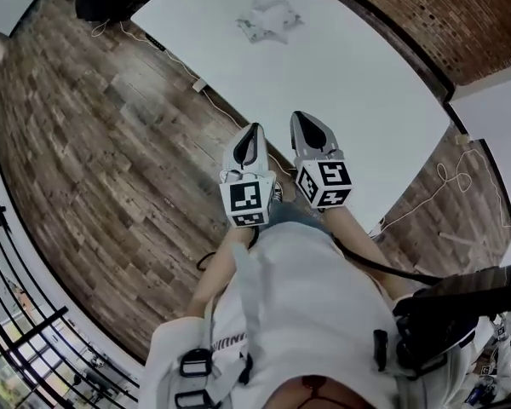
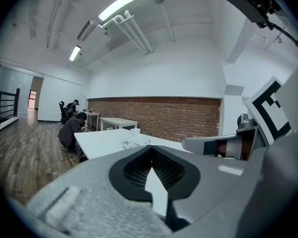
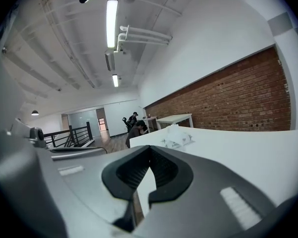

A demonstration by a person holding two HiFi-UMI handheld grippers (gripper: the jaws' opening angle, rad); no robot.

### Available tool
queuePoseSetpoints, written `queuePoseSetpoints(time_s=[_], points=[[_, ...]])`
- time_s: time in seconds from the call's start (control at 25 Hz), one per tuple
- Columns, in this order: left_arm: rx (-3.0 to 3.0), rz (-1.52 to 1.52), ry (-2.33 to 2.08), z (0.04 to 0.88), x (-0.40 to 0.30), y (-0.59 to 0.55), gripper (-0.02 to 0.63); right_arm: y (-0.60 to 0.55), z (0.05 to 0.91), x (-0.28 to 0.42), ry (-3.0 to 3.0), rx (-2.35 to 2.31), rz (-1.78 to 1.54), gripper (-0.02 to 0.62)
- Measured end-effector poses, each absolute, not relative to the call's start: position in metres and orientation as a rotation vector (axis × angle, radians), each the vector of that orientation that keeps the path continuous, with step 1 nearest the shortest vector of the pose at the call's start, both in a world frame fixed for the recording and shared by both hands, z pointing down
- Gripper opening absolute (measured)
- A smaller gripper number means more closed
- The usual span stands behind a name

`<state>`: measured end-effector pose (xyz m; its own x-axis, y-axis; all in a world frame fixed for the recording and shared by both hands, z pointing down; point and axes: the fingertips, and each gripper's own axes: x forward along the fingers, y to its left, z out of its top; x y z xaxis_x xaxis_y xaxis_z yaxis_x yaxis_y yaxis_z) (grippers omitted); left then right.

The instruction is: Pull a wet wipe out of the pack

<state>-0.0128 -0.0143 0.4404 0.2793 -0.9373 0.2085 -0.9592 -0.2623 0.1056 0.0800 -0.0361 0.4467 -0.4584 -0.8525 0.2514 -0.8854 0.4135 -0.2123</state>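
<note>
The wet wipe pack (image 1: 270, 20) is a crumpled white packet with a wipe sticking up. It lies far off on the white table (image 1: 366, 83), toward its far side. It also shows small in the left gripper view as the pack (image 2: 133, 140) and in the right gripper view as the pack (image 3: 177, 138). My left gripper (image 1: 254, 136) and right gripper (image 1: 307, 124) are side by side at the table's near edge, pointing toward the pack and well short of it. Both are shut with nothing between the jaws, as seen at the left gripper (image 2: 150, 150) and right gripper (image 3: 150, 148).
Wooden floor (image 1: 85, 143) lies left of the table, with a cable and plug (image 1: 198, 84) along the table's edge. More cable (image 1: 447, 177) loops on the right. A person (image 2: 72, 130) crouches at the table's far end. A brick wall (image 1: 443, 15) runs behind; a black railing (image 1: 17, 331) at lower left.
</note>
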Motion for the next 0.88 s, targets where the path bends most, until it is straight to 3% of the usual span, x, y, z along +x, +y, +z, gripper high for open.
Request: queuePoseSetpoints(time_s=[0.88], points=[[2.404,0.243,-1.568,0.473,-0.045,-0.168,0.002,-0.296,0.472,0.078,-2.432,1.659,0.347,0.015]])
